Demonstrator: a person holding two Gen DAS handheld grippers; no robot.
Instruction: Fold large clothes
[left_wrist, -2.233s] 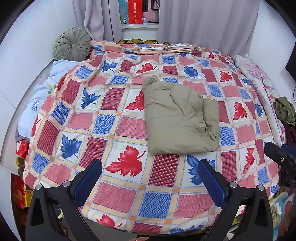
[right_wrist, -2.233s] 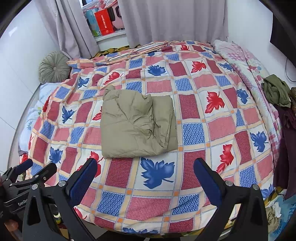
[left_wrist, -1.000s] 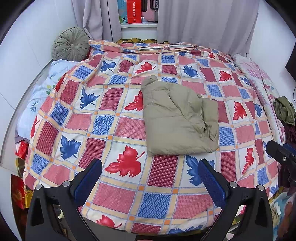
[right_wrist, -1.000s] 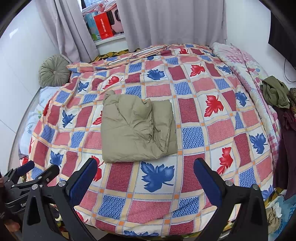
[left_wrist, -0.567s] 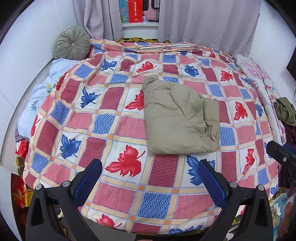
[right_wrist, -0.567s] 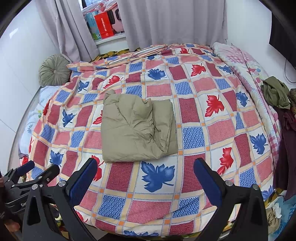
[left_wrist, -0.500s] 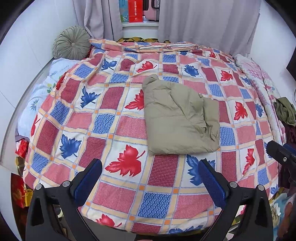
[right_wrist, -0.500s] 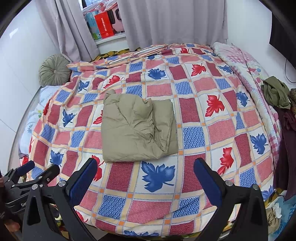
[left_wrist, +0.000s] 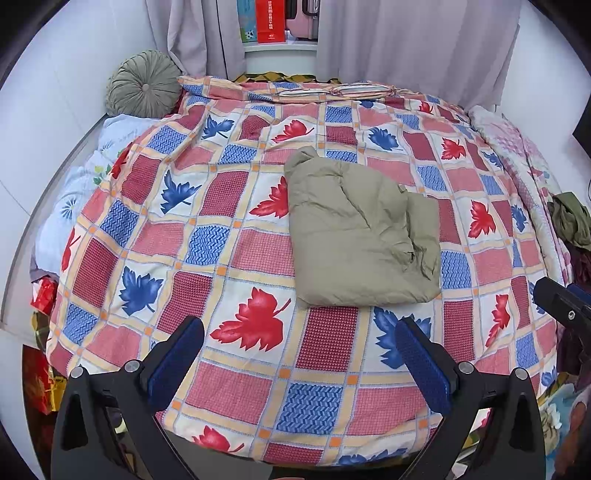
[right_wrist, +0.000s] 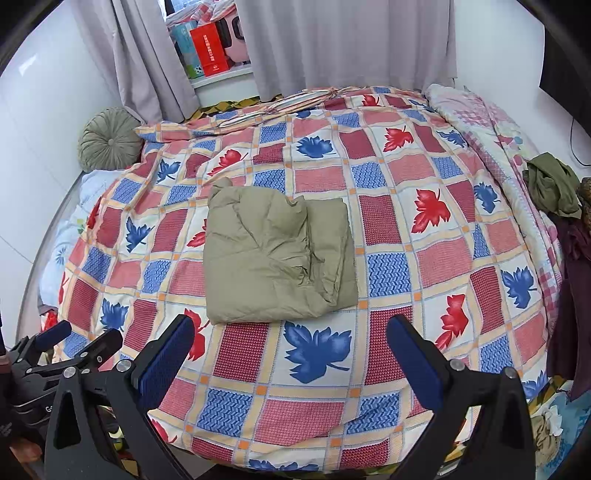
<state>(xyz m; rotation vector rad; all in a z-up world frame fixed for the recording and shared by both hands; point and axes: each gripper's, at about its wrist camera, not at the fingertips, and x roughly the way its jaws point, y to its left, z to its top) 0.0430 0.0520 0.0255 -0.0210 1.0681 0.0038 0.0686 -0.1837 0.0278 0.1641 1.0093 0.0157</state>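
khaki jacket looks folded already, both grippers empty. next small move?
Probably none on this garment: back off, or tidy only the bunched right side. The khaki jacket lies as a compact rectangle on the leaf-print quilt, its rumpled overlap toward the right edge. The left gripper and right gripper are both open, held short of it and touching nothing.

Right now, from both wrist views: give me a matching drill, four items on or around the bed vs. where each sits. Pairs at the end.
Items:
1. khaki folded garment
2. round green cushion
3. dark green crumpled cloth
4. red box

Places:
A. window ledge between the curtains
B. right edge of the bed
C. middle of the patchwork quilt
D. far left corner by the wall

Pairs: 1-C, 2-D, 3-B, 4-A
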